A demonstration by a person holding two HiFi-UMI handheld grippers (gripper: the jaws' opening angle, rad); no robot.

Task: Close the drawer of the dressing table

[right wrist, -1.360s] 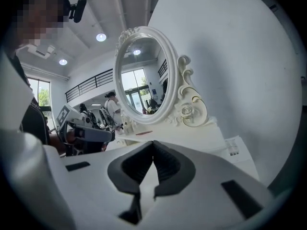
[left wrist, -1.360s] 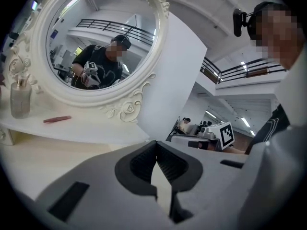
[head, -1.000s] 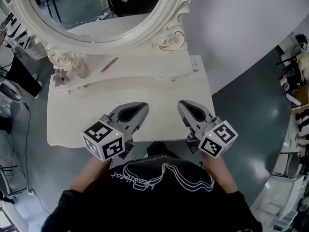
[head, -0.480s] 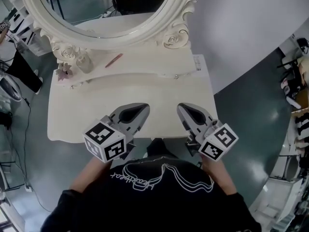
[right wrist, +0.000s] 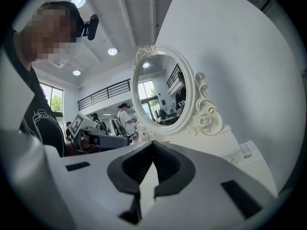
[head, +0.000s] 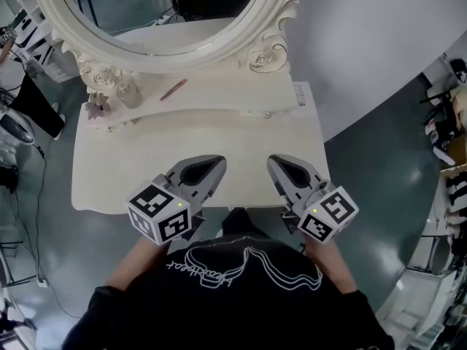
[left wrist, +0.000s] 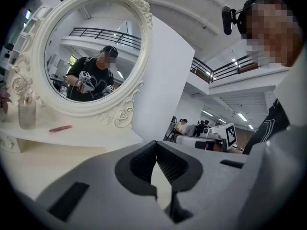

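Observation:
The white dressing table (head: 146, 159) fills the middle of the head view, with its oval mirror (head: 157, 13) at the back. No drawer front shows in any view; the table's front edge and my body hide that side. My left gripper (head: 217, 163) hovers over the front of the tabletop, shut and empty. My right gripper (head: 273, 163) hovers beside it, also shut and empty. The two point toward the mirror, a hand's width apart. In the left gripper view the left gripper (left wrist: 156, 145) has its tips touching; in the right gripper view the right gripper (right wrist: 152, 145) does too.
On the raised back shelf stand a small glass bottle (head: 125, 92), a pink stick (head: 174, 89) and a dried flower (head: 97, 108). A paper tag (head: 298, 93) lies at the shelf's right end. A grey wall runs behind and to the right. Chairs and cables clutter the floor at the left.
The head view has shifted slightly, so the table sits a touch further right in the picture. Both grippers stay shut in the same place over the tabletop.

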